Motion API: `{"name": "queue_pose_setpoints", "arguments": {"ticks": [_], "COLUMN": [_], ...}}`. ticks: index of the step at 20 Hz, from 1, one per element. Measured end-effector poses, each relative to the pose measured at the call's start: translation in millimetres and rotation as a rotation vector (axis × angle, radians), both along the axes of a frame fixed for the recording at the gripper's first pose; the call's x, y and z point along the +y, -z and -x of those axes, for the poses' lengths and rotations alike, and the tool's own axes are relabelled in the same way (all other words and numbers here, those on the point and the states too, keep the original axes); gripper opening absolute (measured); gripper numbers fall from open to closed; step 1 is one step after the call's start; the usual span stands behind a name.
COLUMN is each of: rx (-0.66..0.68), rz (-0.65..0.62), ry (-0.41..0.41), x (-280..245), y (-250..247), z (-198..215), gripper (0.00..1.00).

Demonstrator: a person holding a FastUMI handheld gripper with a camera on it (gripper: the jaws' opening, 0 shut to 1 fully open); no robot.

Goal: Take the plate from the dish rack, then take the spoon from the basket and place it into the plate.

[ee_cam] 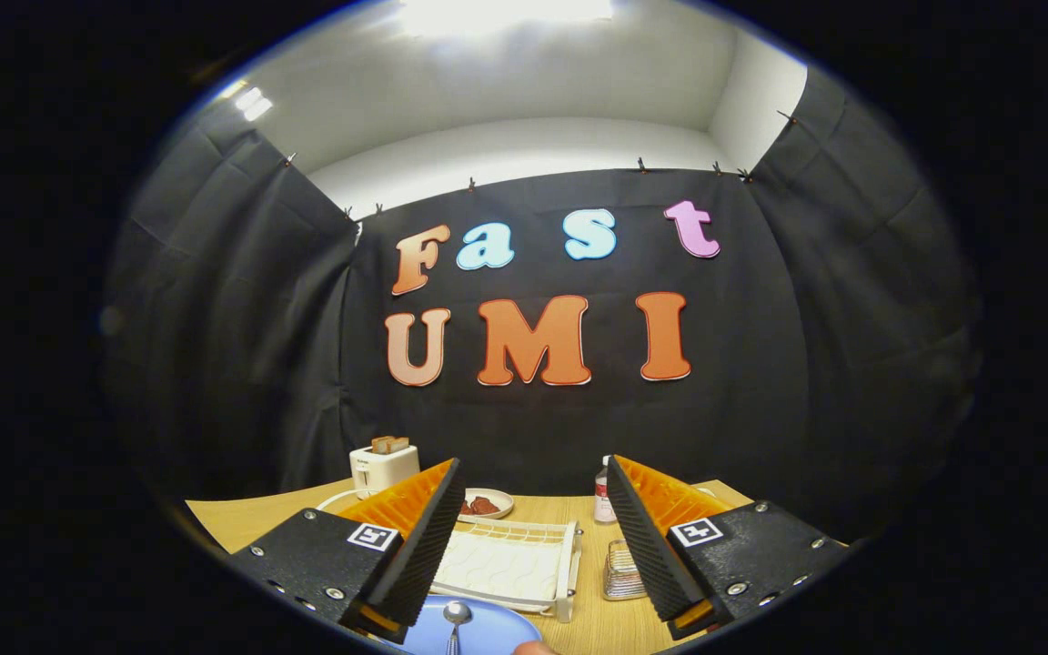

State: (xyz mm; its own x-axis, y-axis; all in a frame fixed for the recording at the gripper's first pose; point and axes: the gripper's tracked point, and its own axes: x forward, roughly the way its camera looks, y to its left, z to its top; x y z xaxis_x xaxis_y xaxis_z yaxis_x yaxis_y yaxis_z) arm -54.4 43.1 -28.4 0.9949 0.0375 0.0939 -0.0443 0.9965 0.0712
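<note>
The jaws of the gripper (535,482) stand spread wide with nothing between them, raised above the desk (597,628). Below them, nearest the camera, lies the blue plate (488,632) with the spoon (456,619) resting in it, bowl end toward the rack. Just ahead, between the jaws, sits the white dish rack (510,564); the small wire basket (622,571) stands beside it, by the right jaw. Beyond are a small dish of red food (486,503), a bottle (604,500) and a white toaster (383,466) near the booth wall.
</note>
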Motion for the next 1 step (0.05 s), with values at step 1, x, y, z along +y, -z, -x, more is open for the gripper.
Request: {"name": "queue_pose_setpoints", "arguments": {"ticks": [1], "rx": [0.004], "rz": [0.0], "ry": [-0.006], "x": [1.9], "y": [1.4], "z": [-0.8], "gripper": [0.93]}}
